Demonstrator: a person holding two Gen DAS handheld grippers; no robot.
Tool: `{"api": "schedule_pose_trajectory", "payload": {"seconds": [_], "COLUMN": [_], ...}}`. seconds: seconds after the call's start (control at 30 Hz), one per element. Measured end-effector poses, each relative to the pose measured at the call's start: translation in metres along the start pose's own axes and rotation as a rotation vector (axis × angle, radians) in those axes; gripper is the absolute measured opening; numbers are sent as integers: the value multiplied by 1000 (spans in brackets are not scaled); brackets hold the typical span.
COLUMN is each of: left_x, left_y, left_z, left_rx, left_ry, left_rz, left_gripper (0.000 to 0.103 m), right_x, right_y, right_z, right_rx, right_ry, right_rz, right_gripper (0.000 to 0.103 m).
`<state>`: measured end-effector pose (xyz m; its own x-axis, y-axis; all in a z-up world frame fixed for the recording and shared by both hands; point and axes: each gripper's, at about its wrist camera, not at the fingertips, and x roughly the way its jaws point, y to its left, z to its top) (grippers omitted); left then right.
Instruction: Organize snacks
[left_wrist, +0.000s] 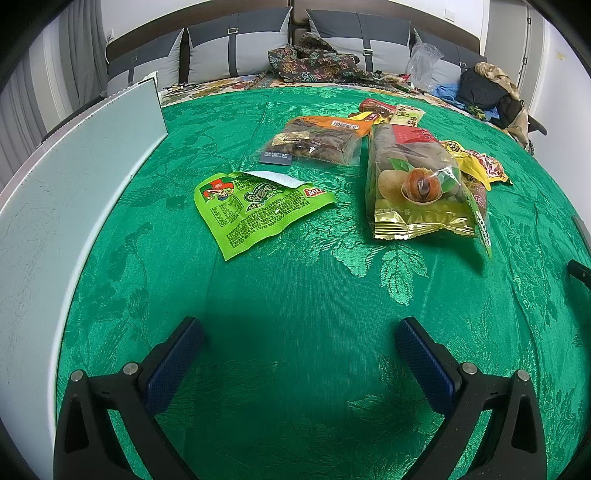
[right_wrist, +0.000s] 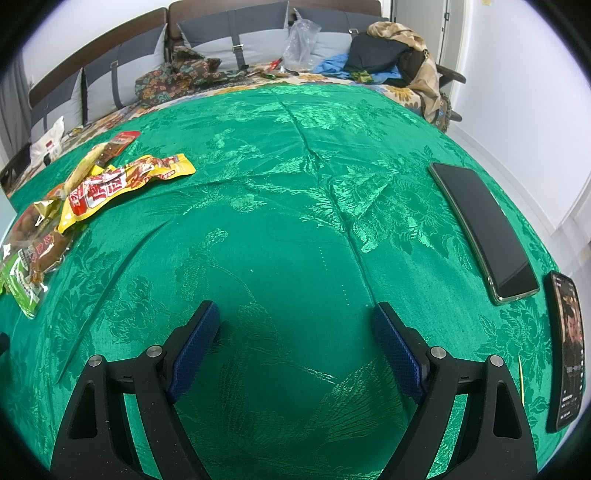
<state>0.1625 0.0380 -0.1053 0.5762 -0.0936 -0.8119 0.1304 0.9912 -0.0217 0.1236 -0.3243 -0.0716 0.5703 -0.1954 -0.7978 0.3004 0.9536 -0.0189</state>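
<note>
Green brocade cloth (left_wrist: 295, 295) with a woven leaf pattern covers the worktop in both wrist views; behind it sits a sofa with grey cushions (left_wrist: 236, 44) strewn with patterned fabric and clothes. I take the longan snack bag (left_wrist: 417, 181) as my landmark: it lies flat on the cloth, gold-edged end toward my left camera.

Snack positions relative to that bag:
- lime-green packet (left_wrist: 255, 210): to its left, apart from it, flat on the cloth, top edge torn open.
- clear pack with orange header (left_wrist: 317, 140): behind and to its left, just beside it.
- yellow-and-red packets (left_wrist: 480, 166): touching its right side, partly tucked under it. In the right wrist view the same yellow-and-red packets (right_wrist: 122, 184) lie at far left.
- small red and cream packets (left_wrist: 391, 110): behind it, toward the sofa.

A pale flat board (left_wrist: 74, 184) stands along the cloth's left edge, well apart from the bag.

Left gripper (left_wrist: 299, 347): I hold it above bare cloth, nearer me than the bag, jaws released and holding nothing. Right gripper (right_wrist: 295, 332): likewise over bare cloth, jaws spread wide, nothing between them.

Right wrist view also shows a dark phone (right_wrist: 484, 229) and a second phone with lit screen (right_wrist: 567, 350) on the cloth, well apart from the snacks.
</note>
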Motion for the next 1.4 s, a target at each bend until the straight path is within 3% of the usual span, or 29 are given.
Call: {"api": "schedule_pose_trajectory", "payload": {"seconds": [0.83, 0.97, 1.03, 1.17, 1.27, 1.4], "left_x": [-2, -4, -9, -15, -5, 18], "left_y": [1, 8, 20, 41, 38, 16], "left_z": [-2, -2, -4, 25, 62, 97], "left_rx": [-2, 44, 23, -32, 36, 247], "left_ry": [0, 51, 67, 67, 106, 180], "left_rz": [-2, -27, -43, -115, -168, -201], "left_gripper": [103, 103, 103, 103, 103, 103], "right_x": [0, 0, 0, 0, 0, 0], "right_y": [0, 0, 0, 0, 0, 0], "right_z": [0, 0, 0, 0, 0, 0], "right_rx": [0, 0, 0, 0, 0, 0], "right_ry": [0, 0, 0, 0, 0, 0], "right_rz": [1, 1, 1, 1, 1, 2], "right_gripper": [88, 88, 88, 88, 88, 88]}}
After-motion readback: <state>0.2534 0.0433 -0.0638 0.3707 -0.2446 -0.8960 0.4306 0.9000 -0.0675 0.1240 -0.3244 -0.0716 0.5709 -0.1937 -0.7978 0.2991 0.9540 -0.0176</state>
